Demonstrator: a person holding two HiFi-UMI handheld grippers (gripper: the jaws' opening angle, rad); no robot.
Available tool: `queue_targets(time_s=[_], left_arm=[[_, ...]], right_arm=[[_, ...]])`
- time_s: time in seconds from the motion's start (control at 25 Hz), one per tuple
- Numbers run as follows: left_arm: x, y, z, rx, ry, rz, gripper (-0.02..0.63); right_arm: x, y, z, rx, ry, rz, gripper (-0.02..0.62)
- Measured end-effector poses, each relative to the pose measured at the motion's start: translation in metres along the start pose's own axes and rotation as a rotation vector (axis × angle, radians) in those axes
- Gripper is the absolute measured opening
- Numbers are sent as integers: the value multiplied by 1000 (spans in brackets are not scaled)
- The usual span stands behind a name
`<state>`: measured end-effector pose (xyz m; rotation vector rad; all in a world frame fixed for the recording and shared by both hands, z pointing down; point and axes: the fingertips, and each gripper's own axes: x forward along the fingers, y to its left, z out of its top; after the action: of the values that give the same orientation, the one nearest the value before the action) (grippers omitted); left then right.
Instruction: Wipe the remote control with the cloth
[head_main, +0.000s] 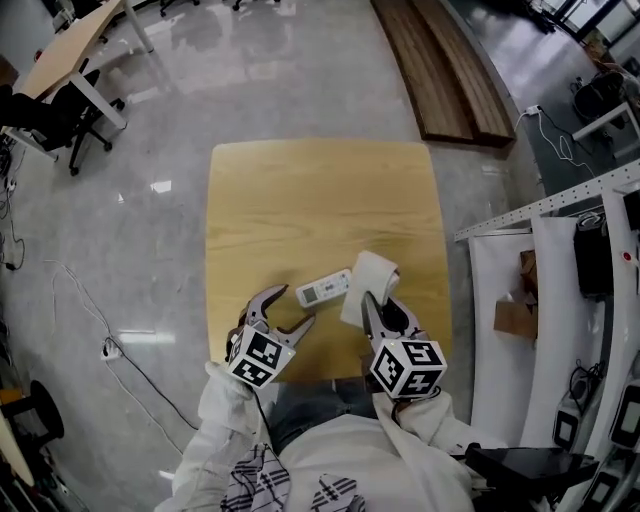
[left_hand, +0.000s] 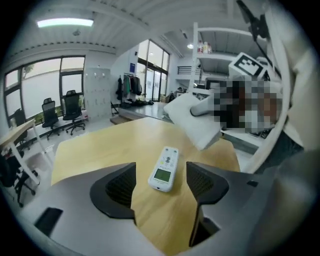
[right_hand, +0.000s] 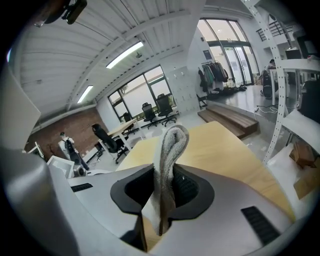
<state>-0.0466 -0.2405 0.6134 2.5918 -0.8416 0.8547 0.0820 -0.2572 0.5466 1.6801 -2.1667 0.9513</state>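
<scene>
Your head view looks steeply down on the tabletop (head_main: 320, 200), with the left tongs (head_main: 293, 308) and right tongs (head_main: 383, 305) at its lower edge. Your left gripper view sits low and close, facing across the tabletop past the remote control (left_hand: 164, 169). Your right gripper view faces along the cloth (right_hand: 169, 160). All three share the tabletop and cloth.

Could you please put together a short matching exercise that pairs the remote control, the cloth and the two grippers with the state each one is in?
Things:
1. remote control
2. cloth
3. left gripper
4. right gripper

States:
A. fingers shut, gripping something
B. lying flat on the table
C. fingers apart, holding nothing
D. pinched and folded over at its top

Pairs: 1-B, 2-D, 3-C, 4-A
</scene>
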Motion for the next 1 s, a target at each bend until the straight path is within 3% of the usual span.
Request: queue_targets(time_s=[0.24,0.64,0.84,1.0], left_arm=[[24,1,-20,90,109,-141,295],[49,-8,-42,217,244,-223,293],[52,-10,-42,223,245,-239,291],[53,-8,-41,232,251,-244,252]], right_arm=[[6,-3,-12,11,37,-20,89],[11,-13,-22,35,72,-52,89],[13,-13,-28,37,86,-50,89],[14,-12,-29,34,91,-51,89]])
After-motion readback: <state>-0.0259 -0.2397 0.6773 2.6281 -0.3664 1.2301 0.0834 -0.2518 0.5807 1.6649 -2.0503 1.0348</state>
